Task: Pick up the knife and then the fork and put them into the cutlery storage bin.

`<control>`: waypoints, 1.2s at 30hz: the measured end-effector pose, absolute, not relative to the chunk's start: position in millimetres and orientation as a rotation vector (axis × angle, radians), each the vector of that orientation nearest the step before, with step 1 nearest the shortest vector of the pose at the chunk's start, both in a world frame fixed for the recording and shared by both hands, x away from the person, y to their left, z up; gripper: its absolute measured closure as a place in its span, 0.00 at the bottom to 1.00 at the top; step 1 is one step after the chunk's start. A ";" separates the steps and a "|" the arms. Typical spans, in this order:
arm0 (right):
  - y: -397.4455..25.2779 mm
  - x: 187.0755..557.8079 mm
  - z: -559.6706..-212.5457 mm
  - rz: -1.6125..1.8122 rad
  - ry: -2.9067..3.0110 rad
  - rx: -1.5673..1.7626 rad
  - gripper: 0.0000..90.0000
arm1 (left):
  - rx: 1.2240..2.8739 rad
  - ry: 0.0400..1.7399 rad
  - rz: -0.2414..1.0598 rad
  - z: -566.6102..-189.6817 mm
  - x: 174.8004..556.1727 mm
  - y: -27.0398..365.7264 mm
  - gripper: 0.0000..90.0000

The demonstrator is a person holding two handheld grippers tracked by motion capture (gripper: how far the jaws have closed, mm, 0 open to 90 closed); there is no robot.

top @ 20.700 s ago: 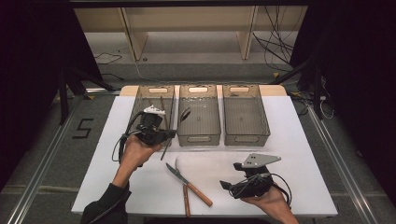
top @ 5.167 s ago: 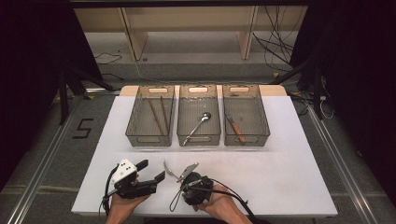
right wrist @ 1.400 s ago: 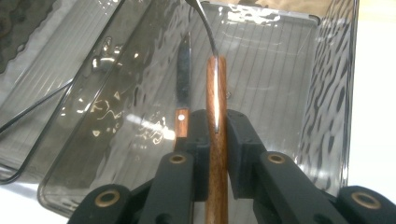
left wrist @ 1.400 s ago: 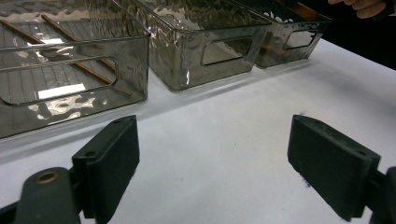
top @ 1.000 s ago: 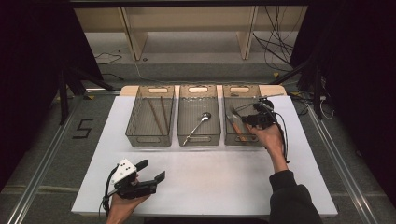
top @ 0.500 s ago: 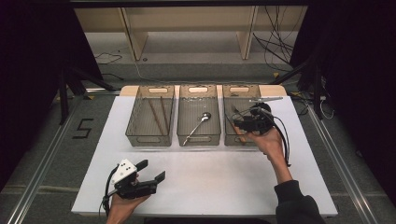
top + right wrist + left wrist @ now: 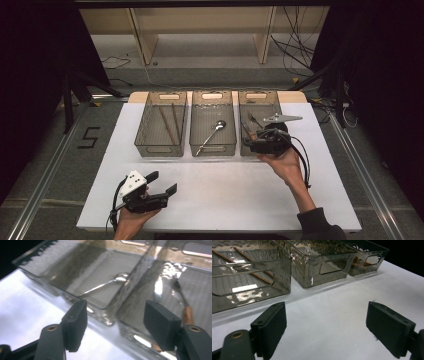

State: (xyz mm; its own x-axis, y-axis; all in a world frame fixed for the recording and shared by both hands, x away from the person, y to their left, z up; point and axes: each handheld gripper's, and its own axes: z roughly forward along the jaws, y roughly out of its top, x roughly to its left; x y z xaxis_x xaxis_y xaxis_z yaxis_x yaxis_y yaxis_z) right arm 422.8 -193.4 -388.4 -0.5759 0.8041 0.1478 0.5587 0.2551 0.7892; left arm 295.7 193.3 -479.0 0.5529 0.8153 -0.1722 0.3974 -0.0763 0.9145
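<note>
On the white table (image 7: 220, 195), the right gripper (image 7: 261, 142) had drawn back to the near rim of the right bin (image 7: 260, 102), jaws spread and empty, its fork (image 7: 182, 297) now inside, while the spoon (image 7: 212, 134) lay in the bin beside it and the left gripper (image 7: 162, 187), also spread, rested well apart.

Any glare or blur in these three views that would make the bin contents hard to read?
High view: evenly lit white table, dark surroundings. Left gripper view: bright reflections ripple on the smoky transparent plastic bins. Right gripper view: soft motion blur and glare, though the silver metal spoon and wooden-handled fork remain readable.
</note>
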 end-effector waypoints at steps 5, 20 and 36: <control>-191.9 405.3 -393.1 1.294 2.250 1.223 0.37 | 1.697 1.022 0.472 -479.1 296.0 192.8 0.18; -190.1 357.5 -413.0 1.394 2.277 1.091 0.31 | 1.718 1.015 0.456 -480.4 296.8 191.4 0.18; -201.0 325.5 -432.4 1.487 2.251 1.051 0.27 | 1.727 1.007 0.443 -480.4 296.3 191.1 0.18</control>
